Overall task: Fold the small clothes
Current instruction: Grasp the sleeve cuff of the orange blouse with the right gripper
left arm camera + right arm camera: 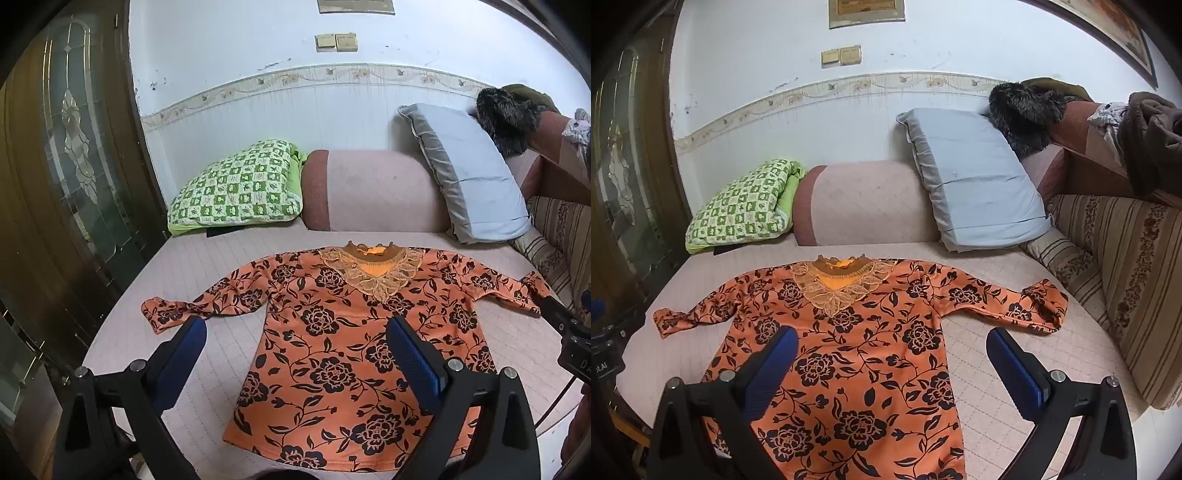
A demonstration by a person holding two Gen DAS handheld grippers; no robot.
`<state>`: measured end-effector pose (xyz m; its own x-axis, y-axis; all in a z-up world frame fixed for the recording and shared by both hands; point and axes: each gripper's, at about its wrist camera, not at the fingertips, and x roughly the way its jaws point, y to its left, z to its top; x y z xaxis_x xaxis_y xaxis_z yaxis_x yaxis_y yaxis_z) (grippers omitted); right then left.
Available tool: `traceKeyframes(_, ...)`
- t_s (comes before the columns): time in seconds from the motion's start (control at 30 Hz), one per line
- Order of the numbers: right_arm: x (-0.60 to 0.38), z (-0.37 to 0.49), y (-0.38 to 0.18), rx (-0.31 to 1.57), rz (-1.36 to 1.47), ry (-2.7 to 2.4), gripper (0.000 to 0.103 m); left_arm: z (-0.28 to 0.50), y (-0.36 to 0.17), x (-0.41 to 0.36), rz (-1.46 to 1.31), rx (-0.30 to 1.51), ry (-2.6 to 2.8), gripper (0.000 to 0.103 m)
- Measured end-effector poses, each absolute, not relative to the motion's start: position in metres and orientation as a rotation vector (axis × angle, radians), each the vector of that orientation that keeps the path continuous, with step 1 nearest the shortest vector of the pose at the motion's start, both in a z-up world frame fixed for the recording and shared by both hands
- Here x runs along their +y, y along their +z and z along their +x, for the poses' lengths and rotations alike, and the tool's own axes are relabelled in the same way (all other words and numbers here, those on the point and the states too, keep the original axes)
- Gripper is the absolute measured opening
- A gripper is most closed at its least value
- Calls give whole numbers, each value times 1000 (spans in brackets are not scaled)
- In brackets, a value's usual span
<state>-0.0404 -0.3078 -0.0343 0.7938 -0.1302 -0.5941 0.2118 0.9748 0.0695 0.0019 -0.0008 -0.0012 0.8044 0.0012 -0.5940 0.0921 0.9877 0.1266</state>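
Observation:
A small orange top (343,354) with black flowers and a lace collar lies flat, front up, on the pink sofa seat (229,258). Both sleeves are spread out sideways. It also shows in the right wrist view (857,362). My left gripper (295,328) is open and empty, held above the top's left half, its blue pads (413,358) wide apart. My right gripper (892,339) is open and empty above the top's right side, near the right sleeve (1015,306). The right gripper's body shows at the right edge of the left wrist view (569,332).
A green checked cushion (236,184), a pink bolster (373,192) and a grey pillow (465,170) line the back of the seat. A striped sofa back (1126,277) rises on the right, with dark furry clothing (1027,107) above it. A wooden glass door (70,155) stands at the left.

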Motion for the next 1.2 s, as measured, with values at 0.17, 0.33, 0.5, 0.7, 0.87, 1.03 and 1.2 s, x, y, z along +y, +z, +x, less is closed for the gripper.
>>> traceKeyframes(0.17, -310, -33, -43, 643, 138, -185, 103, 7, -7, 3, 157, 650, -49, 98)
traceKeyframes(0.33, -321, -25, -57, 667, 165, -190, 103, 22, -25, -12, 181, 681, -37, 98)
traceKeyframes(0.5, -354, -11, -84, 705, 218, -231, 103, 44, -51, -19, 204, 685, -33, 98)
traceKeyframes(0.7, -467, 2, -151, 746, 478, -308, 102, 74, -122, -18, 338, 674, 48, 98)
traceKeyframes(0.87, -573, 4, -211, 687, 907, -357, 100, 82, -156, -9, 301, 724, 37, 98)
traceKeyframes(1.03, -636, 29, -259, 656, 1156, -413, 85, 71, -180, -8, 259, 737, 48, 98)
traceKeyframes(1.2, -686, 44, -299, 627, 1312, -614, 64, 68, -194, 8, 251, 760, 66, 98)
